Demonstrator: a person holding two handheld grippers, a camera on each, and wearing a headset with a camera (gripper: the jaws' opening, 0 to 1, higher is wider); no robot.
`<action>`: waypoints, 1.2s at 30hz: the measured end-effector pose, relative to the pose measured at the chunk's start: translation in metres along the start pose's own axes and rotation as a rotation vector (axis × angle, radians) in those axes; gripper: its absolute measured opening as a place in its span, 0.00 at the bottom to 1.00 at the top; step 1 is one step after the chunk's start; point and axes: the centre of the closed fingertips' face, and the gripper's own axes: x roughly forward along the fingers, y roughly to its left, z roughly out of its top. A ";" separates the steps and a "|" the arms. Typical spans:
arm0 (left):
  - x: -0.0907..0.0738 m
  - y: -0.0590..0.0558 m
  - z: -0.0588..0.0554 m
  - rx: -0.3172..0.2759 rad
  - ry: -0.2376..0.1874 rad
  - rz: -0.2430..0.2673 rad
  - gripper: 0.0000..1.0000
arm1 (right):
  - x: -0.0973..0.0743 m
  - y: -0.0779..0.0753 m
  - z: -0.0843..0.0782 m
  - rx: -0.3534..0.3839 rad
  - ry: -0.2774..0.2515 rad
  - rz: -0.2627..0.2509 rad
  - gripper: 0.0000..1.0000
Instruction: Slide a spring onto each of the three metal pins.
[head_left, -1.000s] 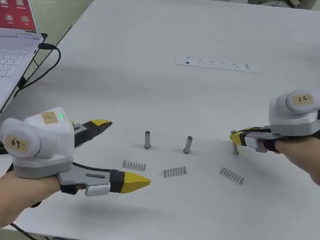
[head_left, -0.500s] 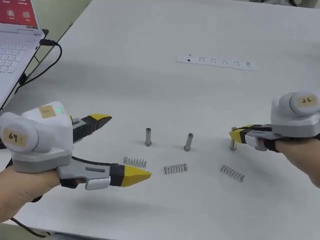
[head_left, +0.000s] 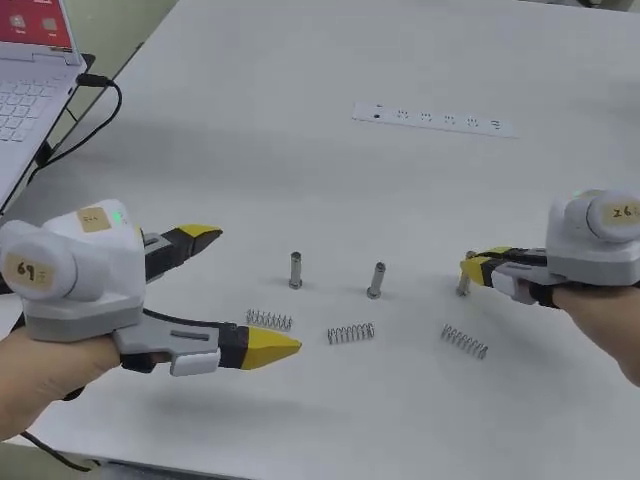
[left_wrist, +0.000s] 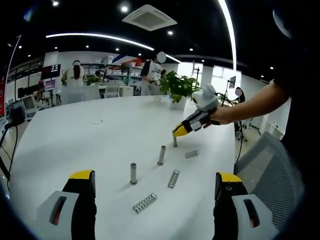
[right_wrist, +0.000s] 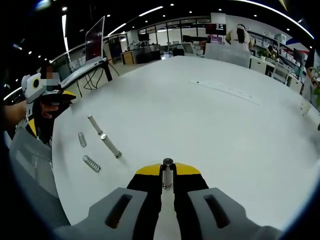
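Note:
Two metal pins stand upright on the white table, the left pin (head_left: 295, 270) (left_wrist: 133, 173) and the middle pin (head_left: 376, 280) (left_wrist: 161, 155). My right gripper (head_left: 470, 270) (right_wrist: 167, 172) is shut on the third pin (head_left: 464, 286) (right_wrist: 167, 175) at the right, close to the tabletop. Three springs lie flat in front of the pins: left spring (head_left: 268, 320) (left_wrist: 144, 202), middle spring (head_left: 350, 333) (left_wrist: 173, 178), right spring (head_left: 464, 342) (left_wrist: 191, 154). My left gripper (head_left: 243, 290) (left_wrist: 155, 176) hovers wide open just left of the left spring, holding nothing.
A white power strip (head_left: 435, 122) lies farther back on the table. A laptop (head_left: 25, 60) and its black cable (head_left: 75, 135) sit at the far left edge. Bare tabletop lies between the pins and the strip. People and a plant (left_wrist: 177, 87) stand beyond the table.
The head camera has shifted slightly. The right gripper stays shut on the right pin and the left gripper stays open; the pins and springs have not visibly moved.

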 end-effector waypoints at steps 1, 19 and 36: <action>0.000 0.000 0.000 0.001 0.000 -0.001 0.97 | -0.001 0.001 -0.001 -0.001 0.002 0.001 0.05; -0.001 -0.002 -0.001 -0.001 -0.003 -0.001 0.97 | -0.011 0.009 -0.010 -0.108 0.018 -0.013 0.06; 0.000 -0.001 0.003 0.002 -0.015 -0.004 0.98 | -0.013 0.009 -0.009 -0.132 0.028 0.002 0.08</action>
